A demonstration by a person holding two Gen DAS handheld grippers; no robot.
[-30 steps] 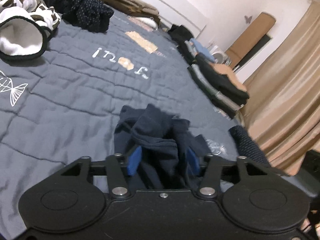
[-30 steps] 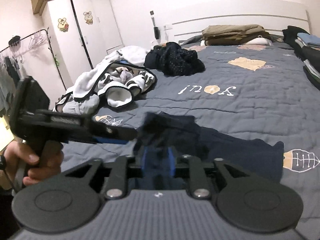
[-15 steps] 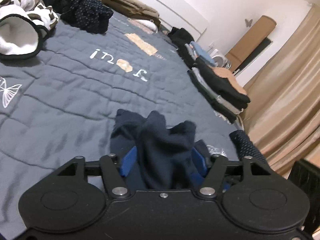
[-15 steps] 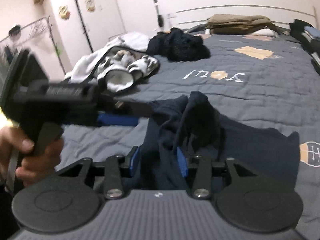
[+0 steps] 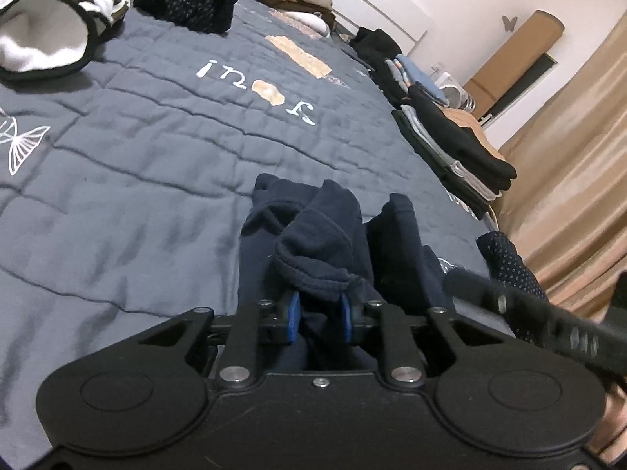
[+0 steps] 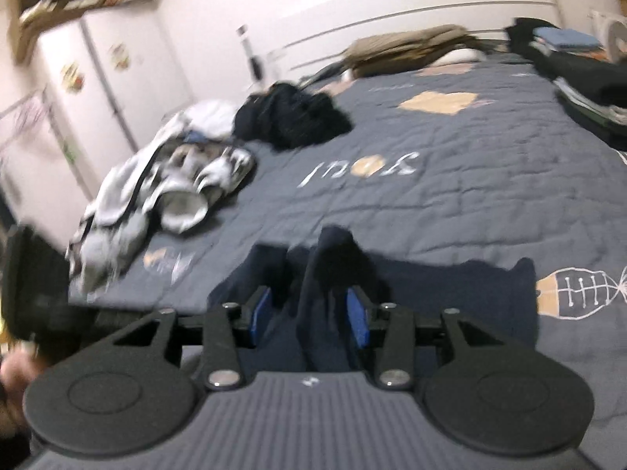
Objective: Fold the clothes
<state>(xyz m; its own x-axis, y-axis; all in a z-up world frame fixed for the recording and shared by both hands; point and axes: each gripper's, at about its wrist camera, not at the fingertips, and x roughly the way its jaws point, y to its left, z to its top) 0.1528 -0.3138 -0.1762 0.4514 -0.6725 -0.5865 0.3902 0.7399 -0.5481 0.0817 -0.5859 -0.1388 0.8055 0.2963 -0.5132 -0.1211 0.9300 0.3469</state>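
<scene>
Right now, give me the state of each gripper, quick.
Left gripper: just closed on a fold of the navy garment.
Right gripper: partly open, navy fabric between the jaws, grip unclear.

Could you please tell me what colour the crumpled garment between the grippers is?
The crumpled cotton garment is plain dark navy blue; the left wrist view shows it best.

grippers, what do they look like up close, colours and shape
Both are matte black. The left gripper and the right gripper have blue pads on black fingers, angled link arms with silver pivot screws, and two round discs on the body. The right one has a ribbed grey plate with a small white mark. No sleeve or cable shows.
</scene>
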